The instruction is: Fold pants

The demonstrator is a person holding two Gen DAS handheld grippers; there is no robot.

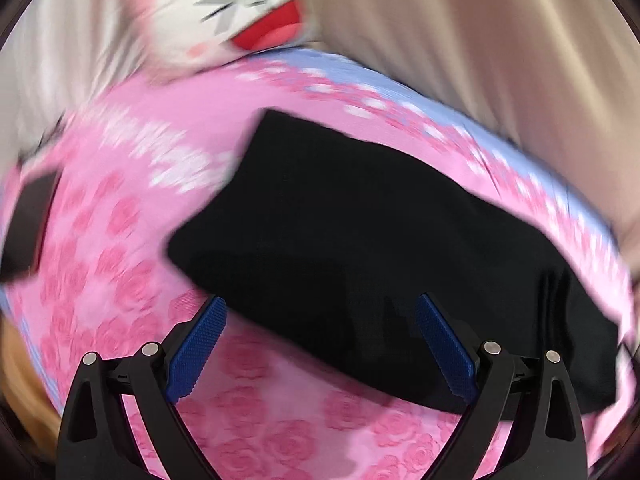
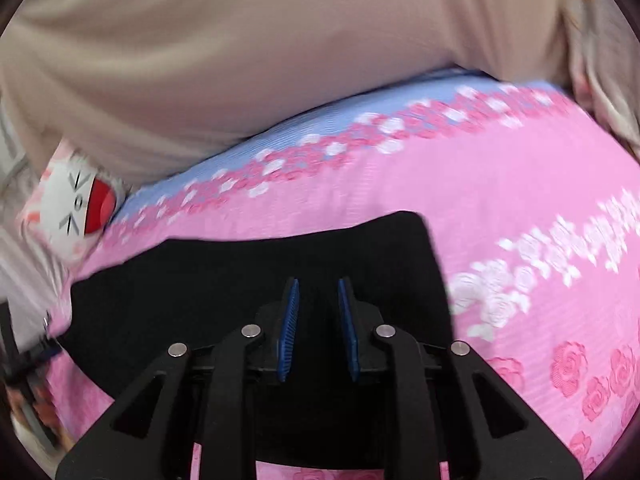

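Black pants [image 1: 360,232] lie flat on a pink rose-print bed cover [image 1: 120,240], folded into a long dark slab. My left gripper [image 1: 320,308] is open wide, its blue pads [image 1: 200,344] straddling the near edge of the pants, holding nothing. In the right wrist view the pants [image 2: 248,272] fill the lower middle. My right gripper [image 2: 318,284] hangs over them with its blue pads [image 2: 290,328] close together but a narrow gap between them; whether cloth is pinched is unclear. Both views are motion-blurred.
A white plush cat pillow [image 1: 224,12] with a red mouth sits at the far edge of the bed; it also shows in the right wrist view [image 2: 84,204]. Beige curtains [image 2: 240,48] hang behind the bed. A dark flat object [image 1: 28,220] lies at the left.
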